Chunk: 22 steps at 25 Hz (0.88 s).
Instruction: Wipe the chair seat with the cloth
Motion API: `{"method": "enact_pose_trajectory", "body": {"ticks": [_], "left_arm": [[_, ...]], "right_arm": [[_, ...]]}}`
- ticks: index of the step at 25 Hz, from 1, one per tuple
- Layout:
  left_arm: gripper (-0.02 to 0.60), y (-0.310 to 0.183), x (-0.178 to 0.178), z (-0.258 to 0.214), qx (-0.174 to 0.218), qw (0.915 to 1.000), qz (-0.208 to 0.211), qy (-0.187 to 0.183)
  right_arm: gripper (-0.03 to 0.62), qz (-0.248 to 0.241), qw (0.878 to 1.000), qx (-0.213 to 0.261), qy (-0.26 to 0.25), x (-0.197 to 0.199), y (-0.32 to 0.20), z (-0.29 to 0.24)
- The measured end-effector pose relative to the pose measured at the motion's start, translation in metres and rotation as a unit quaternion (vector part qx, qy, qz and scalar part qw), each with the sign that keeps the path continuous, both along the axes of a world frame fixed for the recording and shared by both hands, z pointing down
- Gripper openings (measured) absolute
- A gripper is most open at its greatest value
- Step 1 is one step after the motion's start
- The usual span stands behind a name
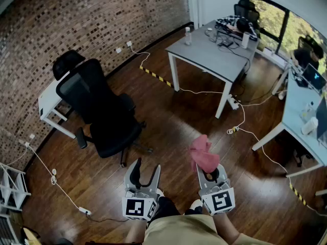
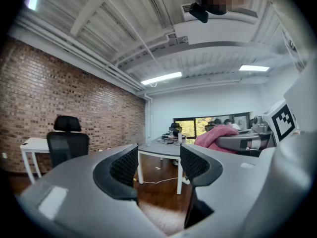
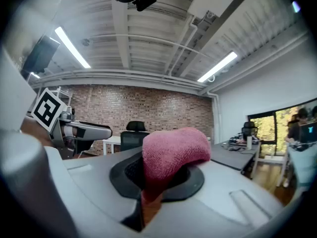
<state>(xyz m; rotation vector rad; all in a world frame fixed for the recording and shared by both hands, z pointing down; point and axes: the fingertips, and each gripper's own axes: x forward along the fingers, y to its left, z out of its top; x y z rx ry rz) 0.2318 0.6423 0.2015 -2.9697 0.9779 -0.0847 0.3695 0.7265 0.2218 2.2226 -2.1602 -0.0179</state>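
Cloth (image 1: 204,154): pink, all bunched up, pinched between the right gripper's (image 3: 159,177) jaws and flopping over their tips
Right gripper: clamped on the cloth, held up off the floor (image 1: 173,121), just beside the left one
Left gripper (image 2: 158,165): jaws spread apart, nothing between them
Chair (image 1: 102,111): black office chair, ahead and left of the left gripper, apart from both
Chair seat (image 1: 115,131): nearer the left gripper than the right, cloth not touching it
Desk (image 1: 212,52): grey, well ahead of the right gripper
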Motion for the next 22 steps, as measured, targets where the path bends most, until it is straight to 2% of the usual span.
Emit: {"method": "enact_pose_trajectory", "body": {"ticks": [5, 8, 11, 13, 16, 22], "left_arm": [[0.244, -0.082, -0.108, -0.004, 0.002, 0.9967, -0.081, -0.001], [0.244, -0.123, -0.179, -0.009, 0.007, 0.9902, -0.139, 0.009], [0.244, -0.157, -0.231, -0.008, 0.013, 0.9818, -0.188, 0.026], [0.242, -0.178, -0.258, -0.003, 0.012, 0.9771, -0.209, 0.036], [0.242, -0.208, -0.289, 0.004, 0.007, 0.9757, -0.215, 0.042], [0.224, -0.268, -0.317, 0.039, -0.027, 0.9747, -0.217, 0.045]], "right_arm": [[0.017, -0.093, 0.995, 0.0, 0.021, -0.101, -0.101, -0.012], [0.017, -0.144, 0.989, -0.001, 0.026, -0.16, -0.154, -0.013], [0.017, -0.186, 0.982, -0.003, 0.035, -0.2, -0.207, -0.008], [0.017, -0.207, 0.978, -0.004, 0.038, -0.224, -0.238, -0.006], [0.017, -0.217, 0.976, -0.005, 0.035, -0.258, -0.276, -0.003], [0.018, -0.23, 0.972, -0.048, 0.027, -0.294, -0.33, 0.02]]}}
